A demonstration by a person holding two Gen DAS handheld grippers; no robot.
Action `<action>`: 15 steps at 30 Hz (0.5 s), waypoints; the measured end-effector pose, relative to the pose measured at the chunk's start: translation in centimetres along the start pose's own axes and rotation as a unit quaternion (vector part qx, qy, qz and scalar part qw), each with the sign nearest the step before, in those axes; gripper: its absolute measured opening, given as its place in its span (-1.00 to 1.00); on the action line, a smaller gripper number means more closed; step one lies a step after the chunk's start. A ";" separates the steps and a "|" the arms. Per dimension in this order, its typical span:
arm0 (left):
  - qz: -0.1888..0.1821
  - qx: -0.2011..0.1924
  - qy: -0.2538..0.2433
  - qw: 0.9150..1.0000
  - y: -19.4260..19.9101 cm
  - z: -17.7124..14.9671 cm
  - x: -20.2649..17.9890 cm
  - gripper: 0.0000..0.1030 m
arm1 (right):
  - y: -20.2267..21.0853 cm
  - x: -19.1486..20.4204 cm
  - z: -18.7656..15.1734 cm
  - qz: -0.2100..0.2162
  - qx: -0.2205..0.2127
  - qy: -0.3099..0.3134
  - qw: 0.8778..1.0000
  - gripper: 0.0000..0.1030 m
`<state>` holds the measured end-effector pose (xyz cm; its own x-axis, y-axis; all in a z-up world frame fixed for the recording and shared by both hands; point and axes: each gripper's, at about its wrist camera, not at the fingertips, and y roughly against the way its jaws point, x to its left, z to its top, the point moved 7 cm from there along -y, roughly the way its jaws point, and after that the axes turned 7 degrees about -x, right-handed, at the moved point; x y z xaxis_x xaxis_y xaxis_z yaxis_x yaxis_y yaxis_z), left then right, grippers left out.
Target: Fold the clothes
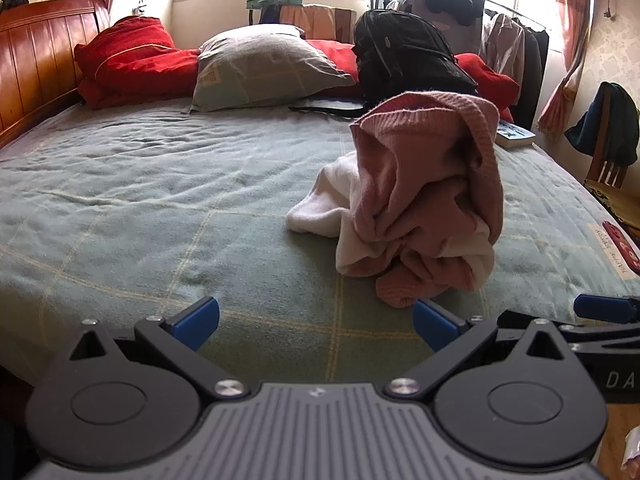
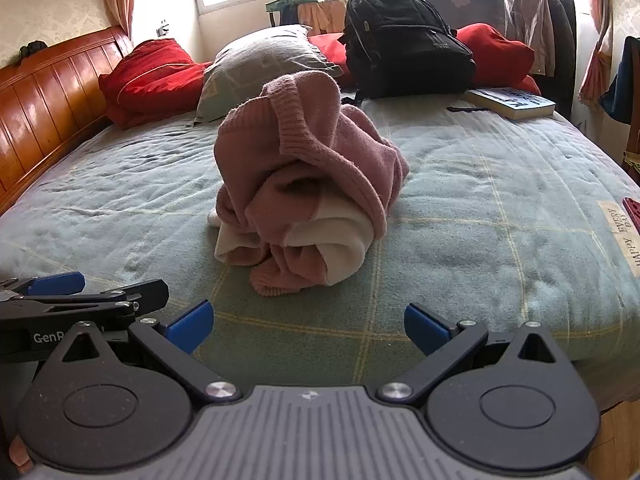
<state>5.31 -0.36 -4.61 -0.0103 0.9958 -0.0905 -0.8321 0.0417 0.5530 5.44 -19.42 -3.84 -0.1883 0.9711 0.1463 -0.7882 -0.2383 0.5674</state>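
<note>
On the bed [image 2: 460,184], mid-blanket: pink-and-cream sweater [image 2: 304,184] heaped in a crumpled mound, unfolded.

Behind it, against the far side: grey pillow [image 2: 264,64], black backpack [image 2: 404,44], red bedding [image 2: 152,76], a book [image 2: 516,102] near the corner. Nearer the cameras: left gripper [image 1: 316,326] and right gripper [image 2: 308,328], both spread wide, holding nothing, hovering short of the heap and well clear of the knit. Best done by first untangling: pinch the ribbed hem (the band arching over the top, probably hem or neckline, hard to tell) at two spaced points, lift, shake loose, lay flat on open blanket. Grip only one layer; avoid snagging the cuff [image 2: 266,280] at the near foot.
</note>
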 end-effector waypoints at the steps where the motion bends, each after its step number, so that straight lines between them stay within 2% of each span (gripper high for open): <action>1: 0.000 0.000 0.000 1.000 0.0 0.0 0.0 0.99 | 0.0 0.0 0.0 0.000 0.000 0.000 1.000 1.00; 15: 0.001 0.002 0.002 1.000 -0.2 -0.1 0.1 0.99 | -0.1 -0.1 0.1 -0.003 -0.003 0.002 1.000 1.00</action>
<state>5.38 -0.28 -4.83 -0.0147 0.9955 -0.0934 -0.8298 0.0400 0.5566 5.59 -19.44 -3.87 -0.1860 0.9725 0.1404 -0.7928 -0.2329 0.5632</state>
